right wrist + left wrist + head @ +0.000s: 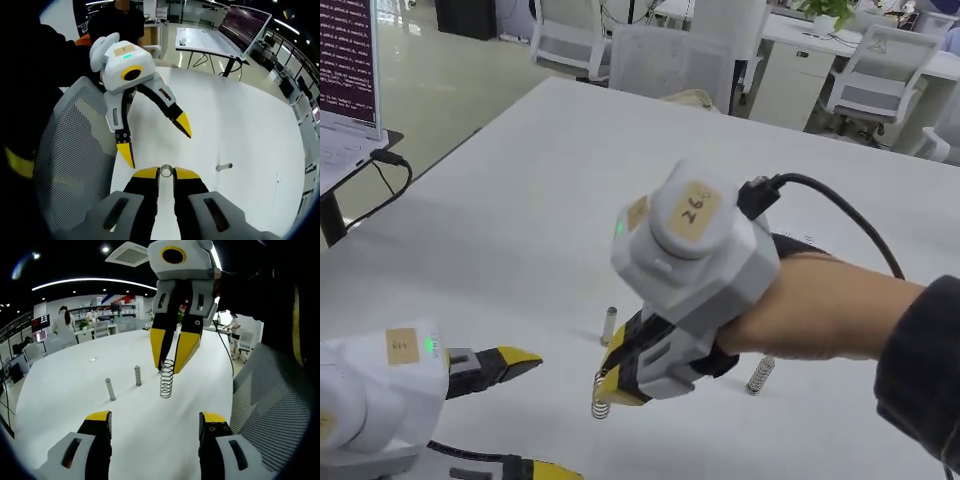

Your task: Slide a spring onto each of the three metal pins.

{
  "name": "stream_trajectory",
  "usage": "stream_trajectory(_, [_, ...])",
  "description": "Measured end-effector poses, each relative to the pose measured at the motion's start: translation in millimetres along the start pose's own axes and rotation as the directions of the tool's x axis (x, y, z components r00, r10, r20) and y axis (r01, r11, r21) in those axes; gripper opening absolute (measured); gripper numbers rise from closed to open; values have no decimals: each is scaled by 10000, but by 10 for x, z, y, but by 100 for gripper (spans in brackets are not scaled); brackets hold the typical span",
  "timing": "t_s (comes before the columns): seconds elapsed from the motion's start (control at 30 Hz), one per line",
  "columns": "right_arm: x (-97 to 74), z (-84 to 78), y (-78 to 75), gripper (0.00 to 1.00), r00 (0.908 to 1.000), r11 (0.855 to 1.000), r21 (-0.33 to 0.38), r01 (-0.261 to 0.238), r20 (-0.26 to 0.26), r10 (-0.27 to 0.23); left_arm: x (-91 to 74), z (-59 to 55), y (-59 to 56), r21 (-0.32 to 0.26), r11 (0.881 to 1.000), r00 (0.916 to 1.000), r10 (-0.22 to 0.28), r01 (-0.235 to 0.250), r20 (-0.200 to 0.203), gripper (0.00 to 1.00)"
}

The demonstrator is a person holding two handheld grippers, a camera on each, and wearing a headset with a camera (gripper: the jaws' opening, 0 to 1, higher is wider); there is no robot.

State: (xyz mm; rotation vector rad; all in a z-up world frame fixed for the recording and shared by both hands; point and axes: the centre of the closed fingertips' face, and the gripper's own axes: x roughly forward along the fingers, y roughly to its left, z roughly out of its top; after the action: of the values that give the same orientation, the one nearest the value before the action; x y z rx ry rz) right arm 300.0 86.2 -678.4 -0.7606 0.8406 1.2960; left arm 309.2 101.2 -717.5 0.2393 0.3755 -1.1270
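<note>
The right tongs enter from the top of the left gripper view and are clenched on the upper coils of the held spring. In the right gripper view this spring appears end-on, as a small ring pinched between the two yellow tips at bottom centre.

The left tongs, at the bottom of the left gripper view, are released and spread wide. They grasp nothing and lie near the held spring but apart from it.

The held spring hangs upright, with its long axis square to the counter. Its lower end points down and is at or just above the surface. Whether a pin stands inside it cannot be told.

Just left of it in the left gripper view stands the seated spring, upright and already slid over its pin. Farther left is the bare pin, also upright, with no coils on it. In the head view the bare pin sits just above the right tongs at centre frame, and the seated spring lies toward the lower right.

Progress, as judged: one pin of three is finished, the spring in the tongs serves the second, and the bare pin is left. The held spring's axis looks parallel to the upright pins, as sliding it on requires.
</note>
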Motion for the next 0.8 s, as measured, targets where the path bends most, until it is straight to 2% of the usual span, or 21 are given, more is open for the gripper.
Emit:
stream_trajectory(0.17, [-2,-5,-19,8,10000,10000,55,25,20,-25,-2,-6,37,-356,9992,9999,157,-155,41,84])
stream_trajectory(0.37, [-12,-11,-45,8,10000,9999,131,56,44,-56,-1,-16,70,-452,9985,9995,317,-314,60,92])
stream_trajectory(0.67, [-56,16,-118,8,9997,9995,247,198,147,-201,0,-28,77,-472,9982,9992,366,-358,164,91])
stream_trajectory(0.8, [-112,41,-215,8,9988,9985,394,384,286,-395,-8,-33,89,-465,9981,9990,411,-401,202,90])
